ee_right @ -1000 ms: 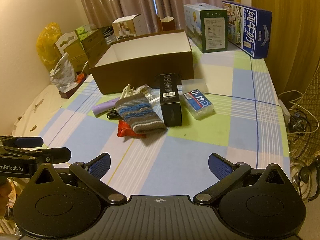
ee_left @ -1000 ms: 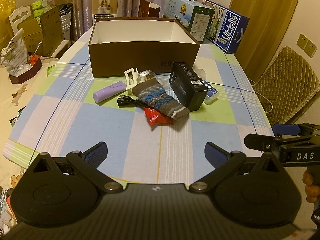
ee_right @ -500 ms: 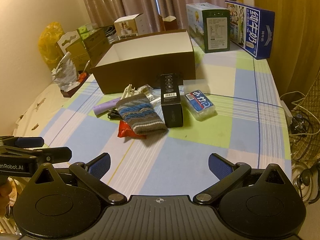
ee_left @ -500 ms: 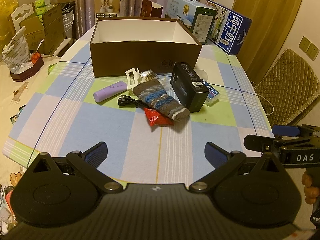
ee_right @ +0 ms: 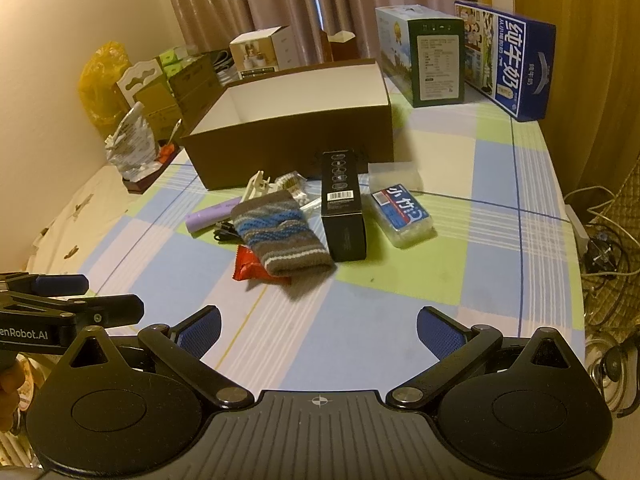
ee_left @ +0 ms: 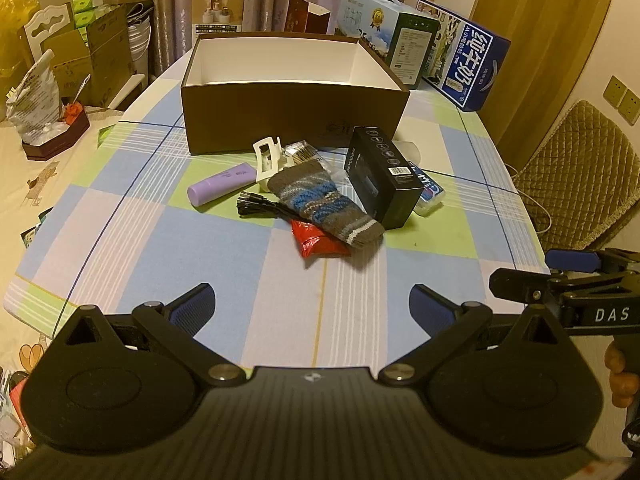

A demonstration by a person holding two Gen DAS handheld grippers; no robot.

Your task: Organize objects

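**Both grippers idle, clutter outside box**

Left gripper [ee_left: 312, 306] and right gripper [ee_right: 318, 326] sit at lower frame, fingers spread wide, holding nothing. At centre frame lies the clutter — sock [ee_left: 324, 202], black carton [ee_left: 384, 176], purple tube [ee_left: 220, 188], red packet [ee_left: 316, 242] — just before the brown box [ee_left: 294, 114], upper centre.

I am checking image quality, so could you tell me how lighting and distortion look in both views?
Left wrist view: warm, dim yellow light, fisheye bending the table edges, sock sharp. Right wrist view: same amber cast, soft shadow under the sock, curtains bowed, corners vignetted black.
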